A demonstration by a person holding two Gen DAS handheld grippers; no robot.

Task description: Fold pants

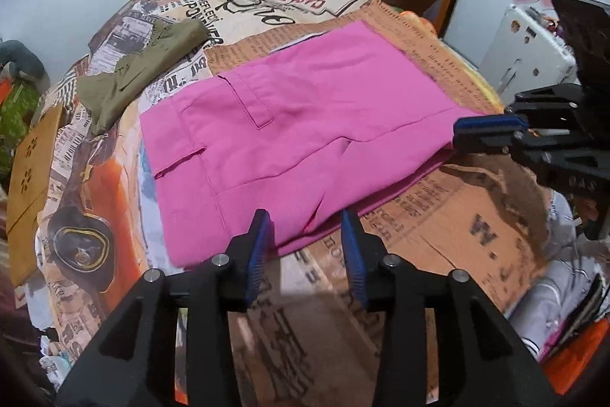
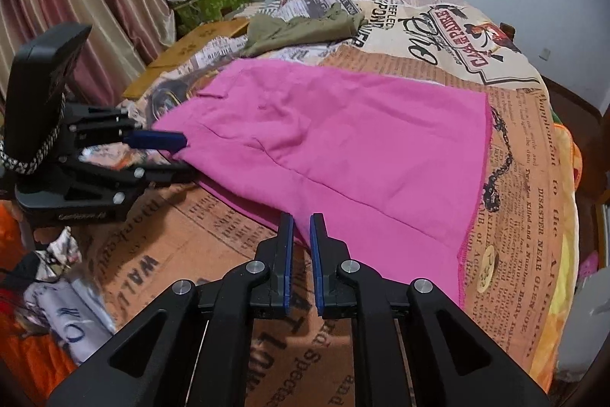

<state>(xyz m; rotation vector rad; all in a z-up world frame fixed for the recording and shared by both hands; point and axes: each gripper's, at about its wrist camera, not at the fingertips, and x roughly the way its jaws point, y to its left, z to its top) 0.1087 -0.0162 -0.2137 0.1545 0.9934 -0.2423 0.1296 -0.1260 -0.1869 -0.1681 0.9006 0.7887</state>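
2 grippers on frame, both at the near edge of the pink pants [image 1: 305,124], which lie folded flat on my newspaper-print bedspread [image 1: 438,235]. Left gripper [image 1: 305,227] has its jaws partway apart, blue pads [image 1: 259,246] straddling the near hem of the pants without pressing on it; from the right wrist view I see it at the pants' left edge [image 2: 167,155], pads spread, cloth at the tips. Right gripper [image 2: 301,235] is nearly closed, only a narrow slit between the pads, tips at the near fold of the pants [image 2: 343,147]; whether it actually pinches cloth I cannot tell. In the left wrist view it sits at the pants' right corner [image 1: 484,132]. Pocket flap [image 1: 251,98] faces up. 1 olive green garment [image 1: 141,71] lies crumpled farther back on the bedspread, apart from the pants. Wooden board [image 1: 34,170] rests on the bed's left side. Striped curtain [image 2: 76,6] hangs at left.
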